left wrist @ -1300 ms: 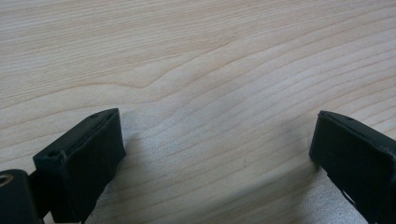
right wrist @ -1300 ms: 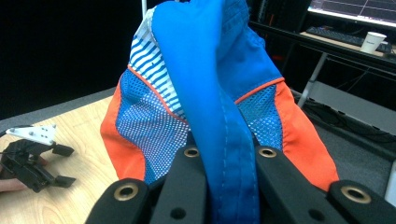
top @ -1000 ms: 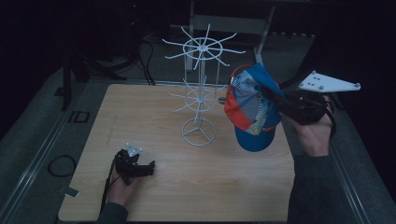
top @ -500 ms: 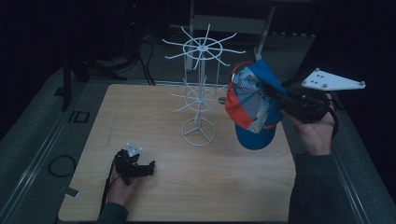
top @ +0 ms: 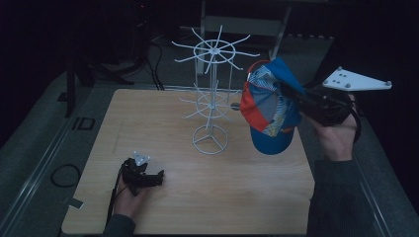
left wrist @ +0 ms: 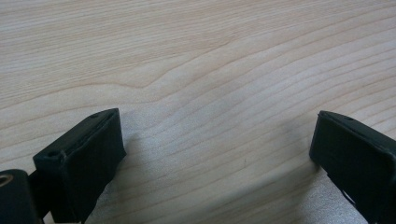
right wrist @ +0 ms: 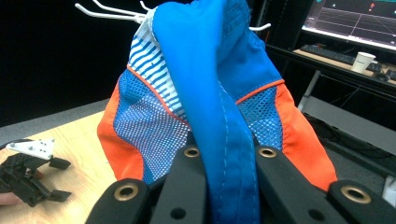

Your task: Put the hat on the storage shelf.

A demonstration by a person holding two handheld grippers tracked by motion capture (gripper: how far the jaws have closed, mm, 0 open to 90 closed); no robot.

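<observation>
A blue, orange and white mesh cap (top: pixel 269 106) hangs in the air to the right of a white wire hook stand (top: pixel 211 94). My right gripper (top: pixel 289 94) is shut on the cap's blue brim, held up by a hand at the table's right edge. In the right gripper view the brim (right wrist: pixel 205 84) is pinched between the jaws of that gripper (right wrist: pixel 226 154), with the stand's hooks (right wrist: pixel 112 10) just behind the cap. My left gripper (top: pixel 157 177) rests on the table near its front left. Its jaws (left wrist: pixel 212 126) are wide apart with only bare wood between them.
The stand's round base sits at the middle of the light wooden table (top: pixel 247 197). Dark floor and cables surround the table. A monitor (right wrist: pixel 355 18) and a white cup (right wrist: pixel 364 60) stand on a desk far behind.
The right gripper has lifted the cap slightly higher beside the stand. The left gripper has stayed in place on the table.
</observation>
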